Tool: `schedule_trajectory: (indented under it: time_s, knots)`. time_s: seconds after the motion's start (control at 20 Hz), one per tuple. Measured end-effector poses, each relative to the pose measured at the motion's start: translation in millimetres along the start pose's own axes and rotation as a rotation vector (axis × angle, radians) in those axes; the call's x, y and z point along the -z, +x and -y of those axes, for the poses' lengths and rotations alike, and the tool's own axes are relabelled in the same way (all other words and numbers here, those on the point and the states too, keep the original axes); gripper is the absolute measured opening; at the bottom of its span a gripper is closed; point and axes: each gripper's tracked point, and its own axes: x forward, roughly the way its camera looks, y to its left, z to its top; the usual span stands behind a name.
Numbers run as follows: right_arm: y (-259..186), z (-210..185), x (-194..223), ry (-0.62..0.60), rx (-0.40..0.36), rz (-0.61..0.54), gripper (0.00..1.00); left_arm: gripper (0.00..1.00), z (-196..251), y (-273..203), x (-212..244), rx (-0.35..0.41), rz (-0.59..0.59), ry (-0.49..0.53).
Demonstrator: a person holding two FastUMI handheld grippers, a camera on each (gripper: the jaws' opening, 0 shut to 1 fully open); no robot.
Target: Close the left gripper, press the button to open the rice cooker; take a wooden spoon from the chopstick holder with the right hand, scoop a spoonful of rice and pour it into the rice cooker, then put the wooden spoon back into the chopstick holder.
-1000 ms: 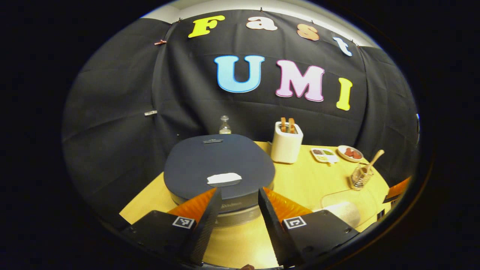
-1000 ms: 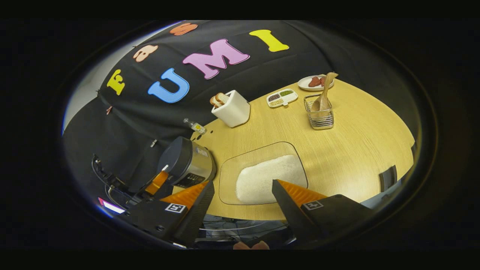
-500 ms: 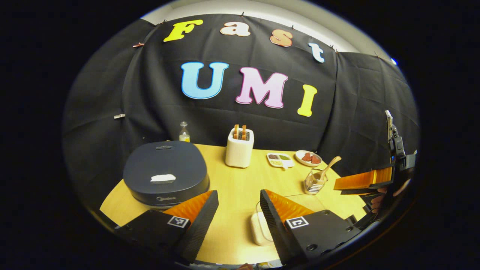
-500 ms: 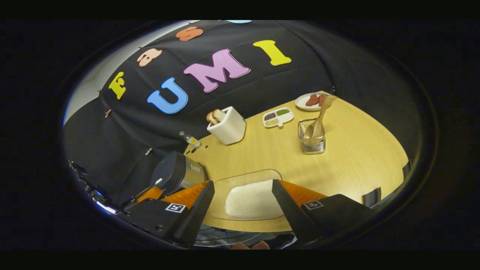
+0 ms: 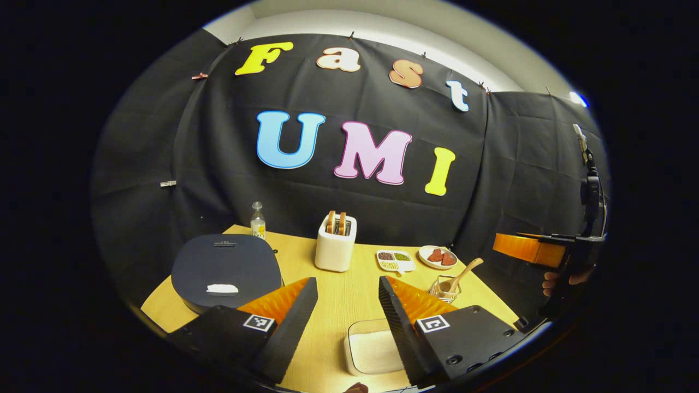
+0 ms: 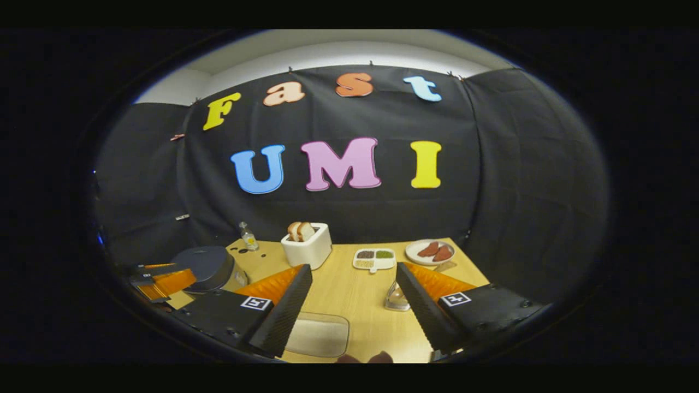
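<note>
Tongs, both pairs [image 5: 344, 305] [image 6: 352, 297] gaping, level, raised above table [image 5: 338, 289].

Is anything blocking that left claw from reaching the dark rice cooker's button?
Nothing visible does. The left gripper, jaws open, hangs above bare wooden table; the dark lidded rice cooker with its pale button sits unobstructed to its left.

We see a white toaster [image 5: 335, 250] holding bread, a small bottle [image 5: 257, 220], a divided dish [image 5: 395, 260] and a plate [image 5: 437, 257] on the counter [image 5: 338, 295].
</note>
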Motion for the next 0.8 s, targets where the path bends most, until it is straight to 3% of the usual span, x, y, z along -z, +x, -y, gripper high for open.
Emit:
schedule_trajectory:
  time_s: [0.2,0.45,0.5,0.6,0.8]
  knots:
    - [-8,-9,-37,-0.099,0.026,0.147,0.97,0.8,9,-3,-17,0.014,0.068,0.014]
    - [-11,-15,-38,-0.162,0.023,0.17,0.96,0.8,25,-9,-32,0.04,0.127,0.063]
    - [-11,-13,-44,-0.165,0.03,0.19,0.98,0.76,27,-11,-34,0.041,0.136,0.076]
    - [-10,-12,-51,-0.165,0.039,0.218,0.98,0.84,27,-13,-36,0.041,0.144,0.102]
    - [-11,-11,-61,-0.155,0.057,0.257,0.98,0.86,20,-15,-39,0.035,0.156,0.096]
